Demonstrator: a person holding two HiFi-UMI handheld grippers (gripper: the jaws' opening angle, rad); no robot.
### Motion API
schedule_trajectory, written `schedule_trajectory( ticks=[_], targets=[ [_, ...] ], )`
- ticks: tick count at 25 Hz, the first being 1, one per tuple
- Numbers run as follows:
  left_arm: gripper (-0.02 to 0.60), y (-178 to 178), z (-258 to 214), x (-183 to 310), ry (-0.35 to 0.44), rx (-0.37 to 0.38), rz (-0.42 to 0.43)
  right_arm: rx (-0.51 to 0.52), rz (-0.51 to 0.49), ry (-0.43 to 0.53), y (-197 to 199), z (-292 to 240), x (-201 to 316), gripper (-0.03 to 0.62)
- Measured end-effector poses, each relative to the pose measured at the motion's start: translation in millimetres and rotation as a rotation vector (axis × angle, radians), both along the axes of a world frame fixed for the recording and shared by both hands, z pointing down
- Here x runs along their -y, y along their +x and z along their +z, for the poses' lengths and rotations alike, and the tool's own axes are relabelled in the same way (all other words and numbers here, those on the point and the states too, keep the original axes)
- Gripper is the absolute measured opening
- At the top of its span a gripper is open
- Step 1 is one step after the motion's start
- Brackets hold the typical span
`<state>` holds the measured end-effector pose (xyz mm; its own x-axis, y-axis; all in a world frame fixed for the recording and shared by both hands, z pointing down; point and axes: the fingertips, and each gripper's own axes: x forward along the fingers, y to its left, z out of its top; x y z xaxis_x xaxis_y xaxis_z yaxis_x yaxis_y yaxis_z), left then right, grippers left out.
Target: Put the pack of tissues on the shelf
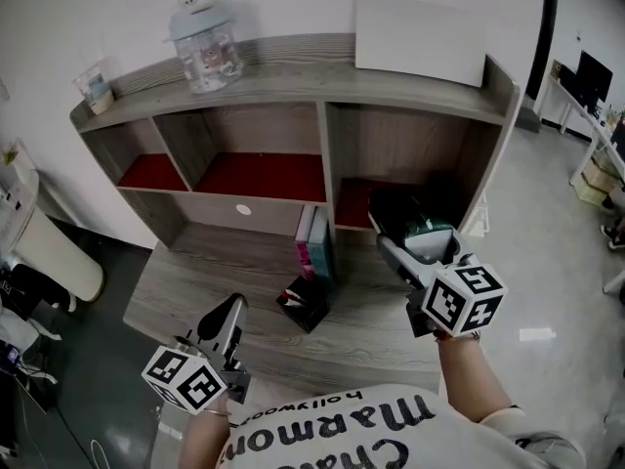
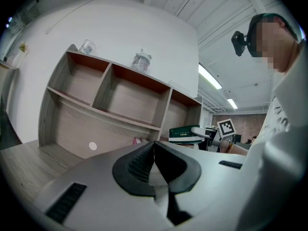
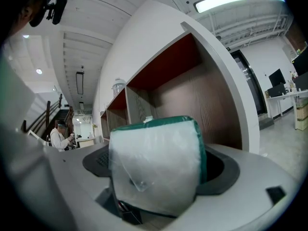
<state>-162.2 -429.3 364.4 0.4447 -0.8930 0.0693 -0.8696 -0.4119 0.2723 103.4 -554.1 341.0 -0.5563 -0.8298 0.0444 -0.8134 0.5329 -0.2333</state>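
Left tool (image 2: 154, 147) is closed on nothing, low over the worktop (image 1: 195, 272). Right tool (image 1: 414, 236) clamps the pack of tissues (image 3: 154, 160), clear-wrapped white with green edging, held at the shelf's (image 1: 322, 78) lower right opening.

Left gripper (image 2: 154, 150): jaws shut, black pads pressed together, nothing between them. It's tilted up toward the shelf (image 2: 108, 114), a grey wood unit with three open upper bays and dark red under the top board. A clear jar (image 2: 141, 61) stands on top above the middle bay, with a smaller glass item (image 2: 86, 46) on the left end. White round sticker (image 2: 93, 146) on the lower back panel. Grey wood desk (image 2: 21, 153) at lower left. Right gripper (image 2: 196, 131) is at the right-hand bay, clamped on the green and white pack of tissues (image 2: 182, 134). Its marker cube (image 2: 226, 127) faces the camera. White sleeve (image 2: 284, 143) fills the right edge.
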Motion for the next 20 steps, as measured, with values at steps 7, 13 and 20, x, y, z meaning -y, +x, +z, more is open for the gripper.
schedule_trajectory(
  ticks=[7, 13, 20],
  targets=[
    [0.018, 6, 0, 9, 0.001, 0.002, 0.017, 0.003, -0.002, -0.002, -1, 2, 10, 0.494],
    [0.017, 10, 3, 15, -0.007, -0.01, 0.028, -0.014, -0.008, -0.002, -2, 6, 18, 0.495],
    [0.018, 10, 8, 16, -0.015, -0.016, 0.027, -0.051, 0.001, 0.0, -4, 16, 28, 0.497]
  ],
)
